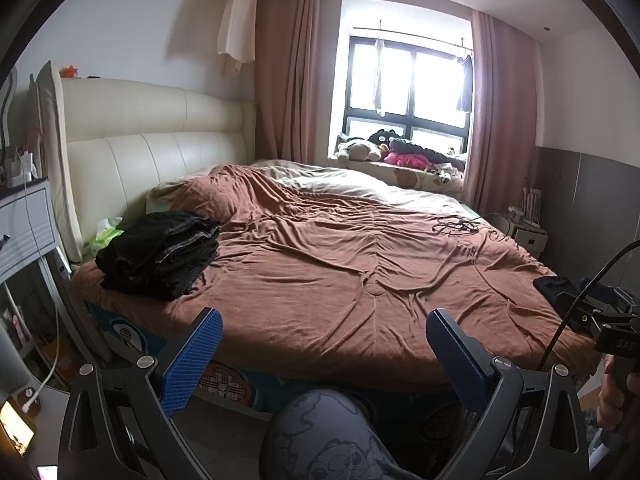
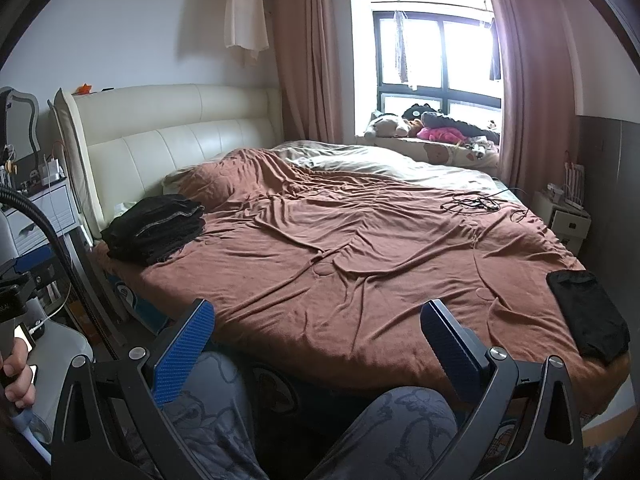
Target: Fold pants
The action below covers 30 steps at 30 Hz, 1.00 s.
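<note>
Pants [image 1: 160, 258] stacked beside cream headboard [image 1: 160, 132]

- The letters "DAS" stand in pale print on the black clamp [image 1: 614, 340] at the right edge of the left wrist view (more letters may follow, cut off).
- Nothing else is readable.

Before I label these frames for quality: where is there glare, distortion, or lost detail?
Left wrist view: window blown out white, black pants stack nearly textureless. Right wrist view: same window glare, fisheye bending the bed edge, dark vignette in corners.
</note>
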{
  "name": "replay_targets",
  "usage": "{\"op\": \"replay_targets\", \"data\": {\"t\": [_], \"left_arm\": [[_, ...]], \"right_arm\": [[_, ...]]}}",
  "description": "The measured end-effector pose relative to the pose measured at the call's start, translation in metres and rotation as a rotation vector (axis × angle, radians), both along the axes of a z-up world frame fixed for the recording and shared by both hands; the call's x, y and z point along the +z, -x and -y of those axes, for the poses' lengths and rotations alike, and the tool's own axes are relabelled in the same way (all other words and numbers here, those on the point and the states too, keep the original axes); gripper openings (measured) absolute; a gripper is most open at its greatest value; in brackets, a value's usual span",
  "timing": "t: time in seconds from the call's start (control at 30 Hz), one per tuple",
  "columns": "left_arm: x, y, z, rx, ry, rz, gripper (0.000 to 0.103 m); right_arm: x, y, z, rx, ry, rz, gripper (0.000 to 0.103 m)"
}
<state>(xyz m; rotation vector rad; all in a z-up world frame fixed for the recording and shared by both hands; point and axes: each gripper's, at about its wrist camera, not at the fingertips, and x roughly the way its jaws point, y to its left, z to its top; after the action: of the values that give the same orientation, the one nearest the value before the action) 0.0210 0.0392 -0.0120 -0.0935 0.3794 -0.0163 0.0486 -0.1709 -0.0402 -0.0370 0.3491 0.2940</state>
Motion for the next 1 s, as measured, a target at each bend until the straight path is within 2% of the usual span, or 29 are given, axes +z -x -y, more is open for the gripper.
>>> {"op": "replay_targets", "data": {"t": [1.0], "left_arm": [[0.007,0.014,0.007,-0.016,-0.012,0.007,0.103]], "right_arm": [[0.003,0.003,0.01,-0.021,-0.017,-0.007,0.103]]}}
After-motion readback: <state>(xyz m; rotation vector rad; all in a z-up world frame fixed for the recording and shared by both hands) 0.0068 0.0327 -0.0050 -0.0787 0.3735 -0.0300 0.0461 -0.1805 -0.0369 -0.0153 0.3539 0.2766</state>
